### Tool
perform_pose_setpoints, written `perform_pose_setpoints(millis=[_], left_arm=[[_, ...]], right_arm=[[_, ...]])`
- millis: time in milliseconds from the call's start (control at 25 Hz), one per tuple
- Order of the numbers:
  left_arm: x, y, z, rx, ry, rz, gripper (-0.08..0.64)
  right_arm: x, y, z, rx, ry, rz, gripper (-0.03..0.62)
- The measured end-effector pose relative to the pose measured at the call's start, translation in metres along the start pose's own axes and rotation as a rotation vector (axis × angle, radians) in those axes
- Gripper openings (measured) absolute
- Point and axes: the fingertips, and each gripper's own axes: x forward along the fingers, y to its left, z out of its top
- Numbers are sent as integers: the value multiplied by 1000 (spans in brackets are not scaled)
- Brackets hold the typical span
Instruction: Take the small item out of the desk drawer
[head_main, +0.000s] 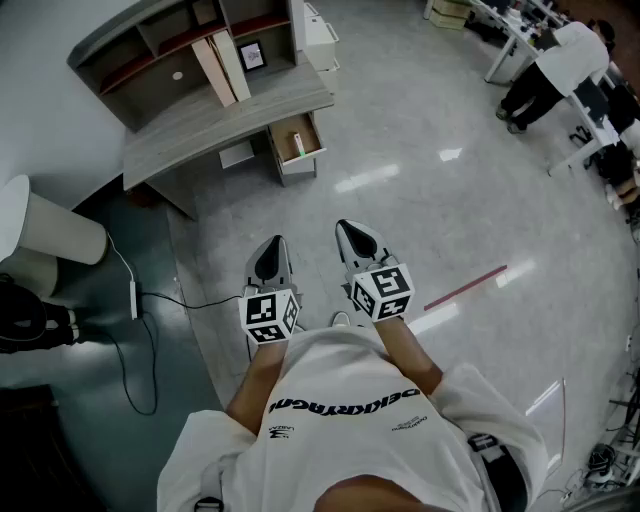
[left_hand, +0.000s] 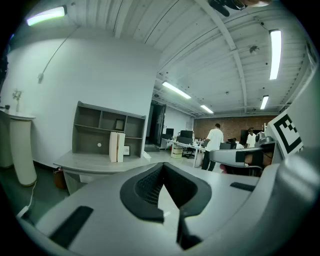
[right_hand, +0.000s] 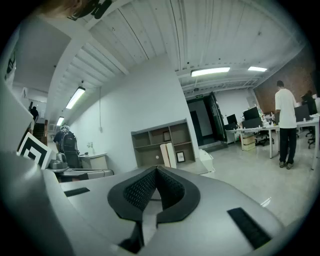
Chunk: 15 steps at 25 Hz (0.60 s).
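Fingers (right_hand: 135, 192) together, well short of open drawer (head_main: 299, 166)

Grey desk (head_main: 200, 118), green item (head_main: 299, 150), red floor strip (head_main: 465, 288).

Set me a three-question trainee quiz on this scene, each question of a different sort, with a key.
1. Fill in: the small green item lies inside the open ___ of the grey wooden desk.
2. True or false: the left gripper is touching the desk.
3. The right gripper is: A) open and empty; B) shut and empty; C) shut on the small green item.

Key
1. drawer
2. False: it is held over the floor, well short of the desk.
3. B
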Motion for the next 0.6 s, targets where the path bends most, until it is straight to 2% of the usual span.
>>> perform_pose_setpoints(millis=[320, 600], left_arm=[[6, -16, -9, 1, -15, 40, 15], [14, -16, -18, -2, 2, 61, 15]], right_arm=[[-13, -25, -15, 48, 14, 8, 32], [-1, -25, -15, 20, 11, 49, 32]])
